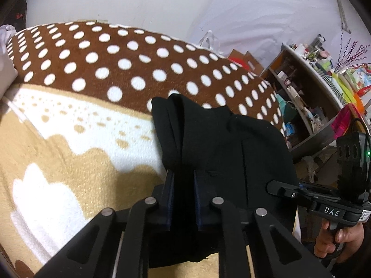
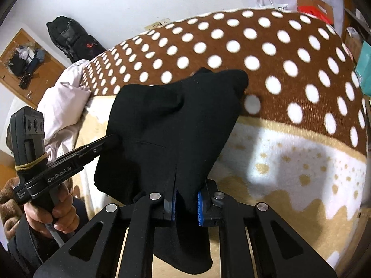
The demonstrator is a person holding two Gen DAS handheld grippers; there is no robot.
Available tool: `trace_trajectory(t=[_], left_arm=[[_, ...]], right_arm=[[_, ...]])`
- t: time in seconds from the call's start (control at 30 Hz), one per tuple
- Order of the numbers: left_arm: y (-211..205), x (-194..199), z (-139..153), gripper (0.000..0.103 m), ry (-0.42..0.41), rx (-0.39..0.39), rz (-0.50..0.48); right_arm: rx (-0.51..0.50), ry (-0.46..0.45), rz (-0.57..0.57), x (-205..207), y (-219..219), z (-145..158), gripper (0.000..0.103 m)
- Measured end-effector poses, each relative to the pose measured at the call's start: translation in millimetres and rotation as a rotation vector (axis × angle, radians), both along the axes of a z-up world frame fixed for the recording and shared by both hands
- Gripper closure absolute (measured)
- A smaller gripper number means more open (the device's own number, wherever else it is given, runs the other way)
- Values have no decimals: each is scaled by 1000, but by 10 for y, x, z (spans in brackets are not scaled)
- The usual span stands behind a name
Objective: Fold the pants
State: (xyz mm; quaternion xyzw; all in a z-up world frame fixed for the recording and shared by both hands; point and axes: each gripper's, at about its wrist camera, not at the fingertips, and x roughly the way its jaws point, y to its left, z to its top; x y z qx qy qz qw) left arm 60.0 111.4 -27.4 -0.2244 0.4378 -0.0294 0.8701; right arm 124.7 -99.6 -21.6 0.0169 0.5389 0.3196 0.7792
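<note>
Both black two-finger grippers, the left gripper (image 1: pixel 183 185) and the right gripper (image 2: pixel 186 193), clamp folded black fabric pants (image 2: pixel 167 125) above a brown polka-dot fleece blanket (image 1: pixel 97 69). Handles read "DAS" and "GenRobot.AI".

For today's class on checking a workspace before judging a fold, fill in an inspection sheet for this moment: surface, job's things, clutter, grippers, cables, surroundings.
Surface: blanket on a bed, brown with white dots at the far end, tan and white nearer.
Job's things: black pants, bunched and held up between both grippers, far end resting on the blanket.
Clutter: pale bedding heaped at the bed's edge.
Grippers: left gripper shut on the pants; right gripper shut on the pants.
Cables: a dark lead by the right gripper's camera block.
Surroundings: white wall, crowded shelves, black backpack, wooden door.
</note>
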Motion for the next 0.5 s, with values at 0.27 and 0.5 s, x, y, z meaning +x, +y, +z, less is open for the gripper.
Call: trace_trajectory(t=[0.27,0.5], left_arm=[[141,-12,192,88,-44,-2,26],[436,113,363,87,-69,45,52]], right_arm=[[17,-45,36,10,166,224,90],[40,-77,80,178,499,344,90]])
